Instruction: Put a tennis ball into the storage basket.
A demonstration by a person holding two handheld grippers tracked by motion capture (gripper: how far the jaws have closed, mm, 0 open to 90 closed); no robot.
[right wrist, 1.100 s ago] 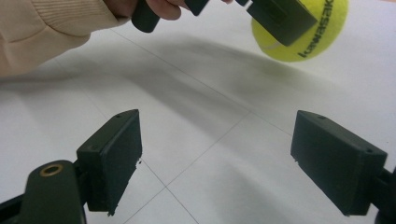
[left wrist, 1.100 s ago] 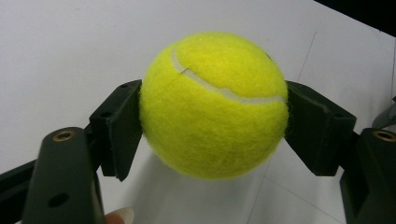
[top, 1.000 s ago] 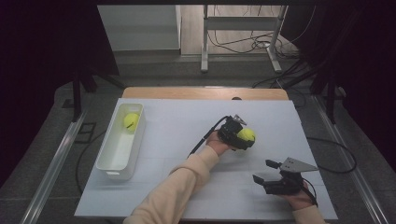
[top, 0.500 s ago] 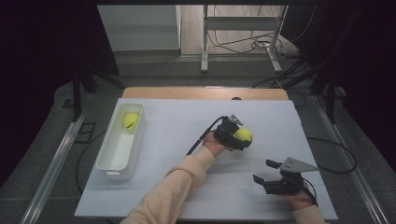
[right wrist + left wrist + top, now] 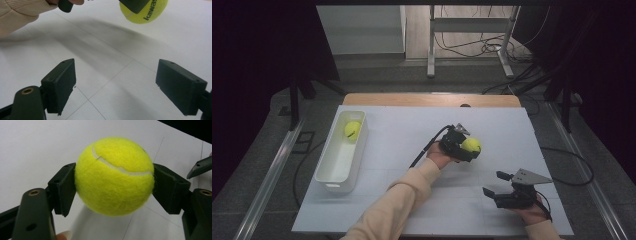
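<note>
White tabletop (image 5: pixel 402 135) gleams under the lights, dark curtains all round and cables (image 5: pixel 472 47) tangled on the floor beyond. Left gripper (image 5: pixel 464 148) has its jaws clamped on a yellow tennis ball (image 5: pixel 471 145), held just clear of the surface mid-table. Right gripper (image 5: pixel 494 184) hangs wide open and empty near the front edge. Second ball (image 5: pixel 352 130) sits in the white bin (image 5: pixel 332 172) at left.

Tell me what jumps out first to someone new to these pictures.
A bright yellow tennis ball clamped in the left hand-held gripper, right of the table's middle. A second tennis ball lies at the far end of the white bin on the left. The right hand-held gripper waits open near the front right edge.
</note>
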